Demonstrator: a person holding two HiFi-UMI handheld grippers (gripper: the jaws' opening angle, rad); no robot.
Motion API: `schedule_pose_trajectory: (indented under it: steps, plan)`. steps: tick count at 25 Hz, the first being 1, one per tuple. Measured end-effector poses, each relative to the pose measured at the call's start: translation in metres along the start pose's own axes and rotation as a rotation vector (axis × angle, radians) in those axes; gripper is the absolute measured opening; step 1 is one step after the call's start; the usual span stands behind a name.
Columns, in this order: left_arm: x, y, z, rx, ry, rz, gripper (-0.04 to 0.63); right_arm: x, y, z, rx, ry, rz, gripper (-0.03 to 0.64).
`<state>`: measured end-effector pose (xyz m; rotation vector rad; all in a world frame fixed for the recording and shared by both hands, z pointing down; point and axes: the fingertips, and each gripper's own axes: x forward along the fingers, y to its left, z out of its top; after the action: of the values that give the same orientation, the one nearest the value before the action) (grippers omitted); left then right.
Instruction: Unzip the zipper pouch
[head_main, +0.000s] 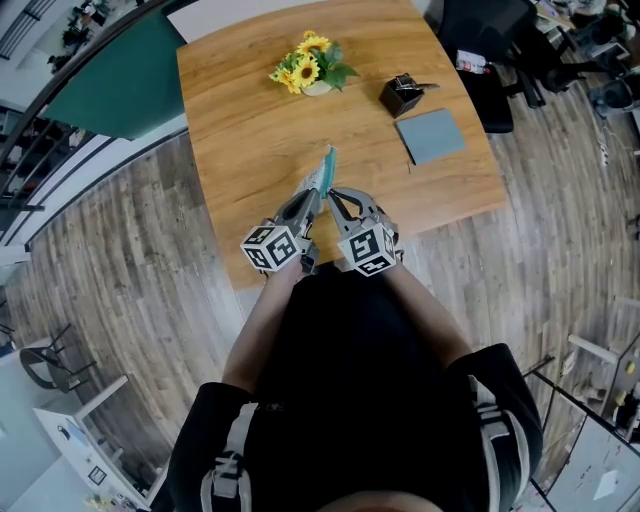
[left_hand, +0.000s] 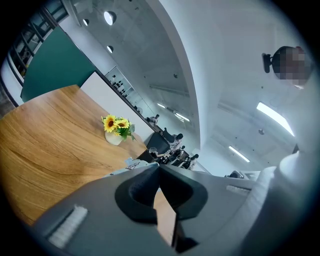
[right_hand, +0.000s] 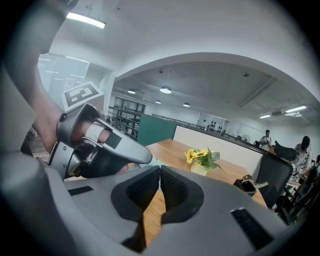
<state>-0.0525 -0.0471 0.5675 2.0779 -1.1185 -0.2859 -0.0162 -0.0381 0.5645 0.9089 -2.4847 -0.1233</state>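
A thin teal zipper pouch is held edge-on above the wooden table, close to its near edge. My left gripper is shut on the pouch's lower left part. A pale printed corner of the pouch pokes out beside the closed jaw tips of the left gripper. My right gripper sits right next to it, shut at the pouch's lower end. A sliver of teal from the pouch shows at the tips of the right gripper. The zipper pull is hidden.
A small pot of sunflowers stands at the table's far side. Near the right edge are a black holder and a grey-blue pad. A black chair stands beyond the right corner. Wood floor surrounds the table.
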Motion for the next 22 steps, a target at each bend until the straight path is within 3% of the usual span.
schedule_pose_trajectory:
  steps: [22]
  plan:
    - [-0.0004, 0.0024, 0.0025, 0.049, 0.031, -0.005, 0.002, 0.0076, -0.0038, 0.0003, 0.136, -0.009, 0.021, 0.006]
